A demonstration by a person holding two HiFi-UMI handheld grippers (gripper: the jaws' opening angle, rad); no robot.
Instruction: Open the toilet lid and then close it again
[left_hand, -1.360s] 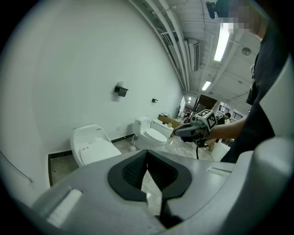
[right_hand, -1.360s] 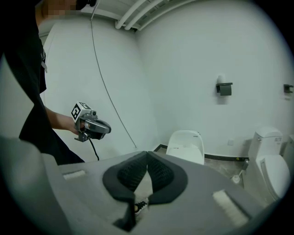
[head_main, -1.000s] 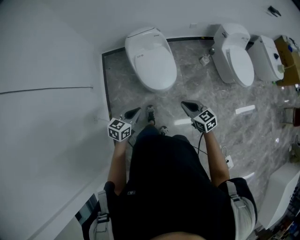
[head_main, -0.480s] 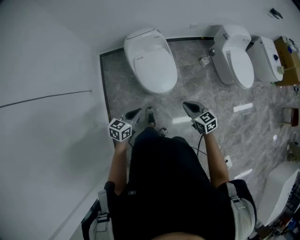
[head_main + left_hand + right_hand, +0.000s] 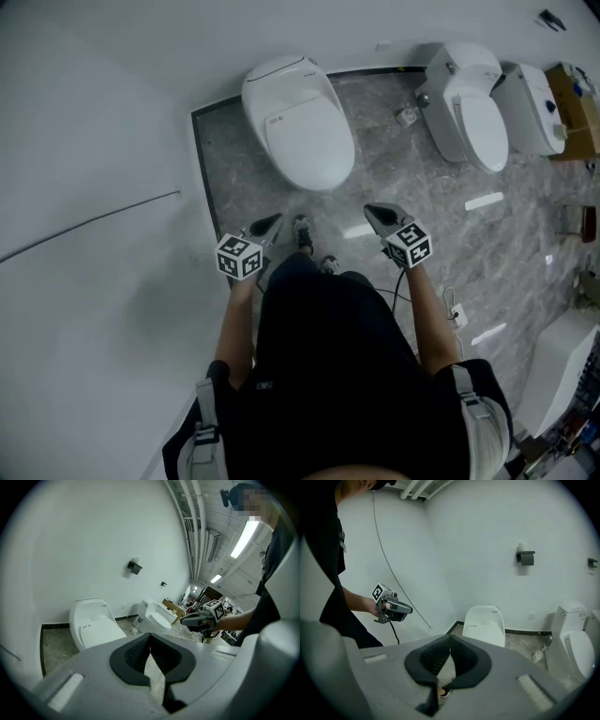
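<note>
A white toilet [image 5: 298, 122] with its lid down stands against the back wall, also in the left gripper view [image 5: 91, 625] and the right gripper view [image 5: 484, 623]. Both grippers hang in the air short of its front rim, apart from it. My left gripper [image 5: 274, 223] is on the left, its jaws [image 5: 150, 639] shut with nothing between them. My right gripper [image 5: 373, 212] is on the right, its jaws [image 5: 450, 639] likewise shut and empty. Each gripper shows in the other's view: the right gripper [image 5: 199, 619] and the left gripper [image 5: 396, 609].
Two more white toilets [image 5: 473, 108] [image 5: 534, 112] stand to the right, with a small floor fitting [image 5: 408, 117] between. A white wall [image 5: 94, 187] runs along the left. A black holder [image 5: 526, 557] hangs on the back wall. The person's shoes [image 5: 302, 230] are on the marble floor.
The person has stepped forward, so the toilet lies a little nearer to both grippers. Both grippers stay side by side and shut.
</note>
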